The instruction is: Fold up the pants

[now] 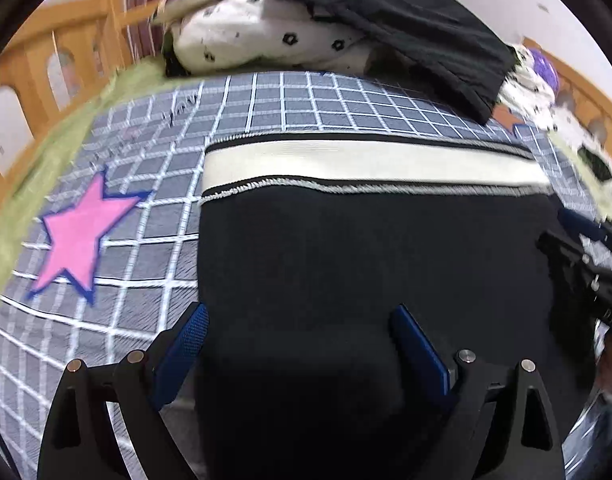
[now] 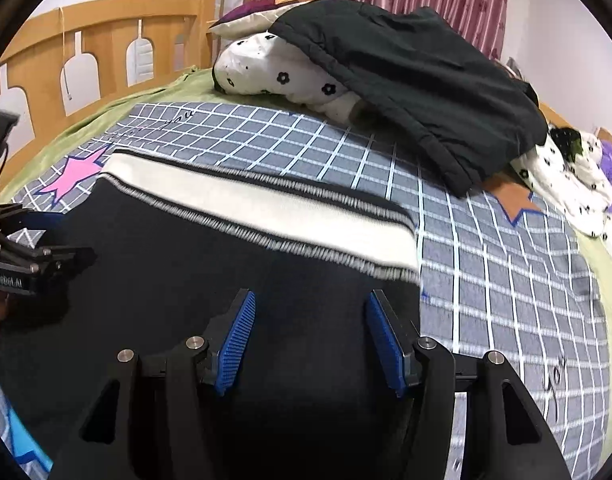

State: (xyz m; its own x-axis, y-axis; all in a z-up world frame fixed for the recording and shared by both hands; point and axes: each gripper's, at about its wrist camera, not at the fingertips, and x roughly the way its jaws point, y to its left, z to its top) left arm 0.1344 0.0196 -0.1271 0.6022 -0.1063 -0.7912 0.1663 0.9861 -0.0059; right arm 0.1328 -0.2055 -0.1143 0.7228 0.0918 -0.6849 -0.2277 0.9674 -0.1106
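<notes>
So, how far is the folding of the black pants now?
Done: the black pants lie flat on the checked sheet, white waistband at the far edge. In hand: nothing; the left gripper and right gripper hover open above the fabric. Left: whether more folds are needed cannot be judged, since the lower part is hidden.

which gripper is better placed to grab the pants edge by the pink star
Left. The left gripper hangs open over the pants with one finger at that edge, nearest the pink star. The right gripper sits toward the opposite edge.
</notes>
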